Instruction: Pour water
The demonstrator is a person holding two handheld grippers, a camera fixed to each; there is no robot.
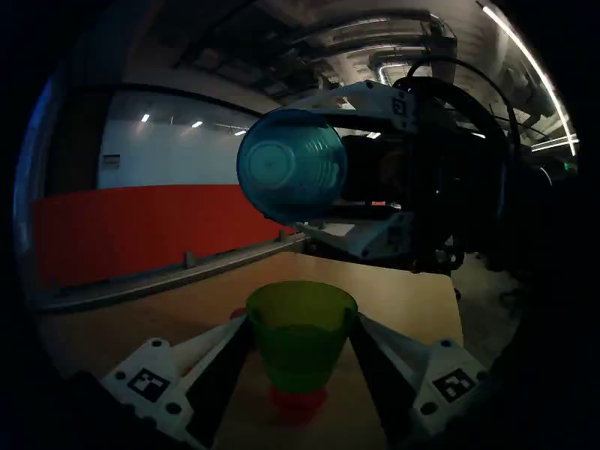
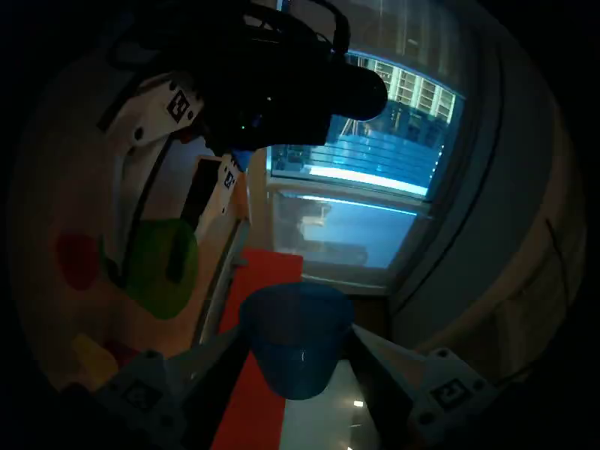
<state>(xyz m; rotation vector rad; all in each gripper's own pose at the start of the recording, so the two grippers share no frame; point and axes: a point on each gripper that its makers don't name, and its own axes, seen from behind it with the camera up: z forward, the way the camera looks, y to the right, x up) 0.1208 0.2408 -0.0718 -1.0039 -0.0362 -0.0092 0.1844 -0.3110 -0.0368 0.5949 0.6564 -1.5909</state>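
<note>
In the left gripper view, the main risk I judge is a missed pour. The blue cup [image 1: 292,166] lies tipped on its side, base toward this camera, so the lip cannot be seen, and a stream could fall past the green cup [image 1: 300,352] onto the table [image 1: 397,292]. The left gripper [image 1: 301,321] clamps the green cup upright between both fingers, above a red base [image 1: 298,401]. The blue cup hangs higher, gripped across its sides by the right gripper [image 1: 330,169]. In the right gripper view, a second risk is a slip, because the right gripper [image 2: 296,334] pinches a smooth, tapered cup while rolled far over. The blue cup [image 2: 296,352] sits squeezed between its fingers, and I cannot tell whether it holds water. The green cup [image 2: 161,266], mouth showing, sits apart to the left, toward the tabletop side, in the left gripper [image 2: 157,240].
</note>
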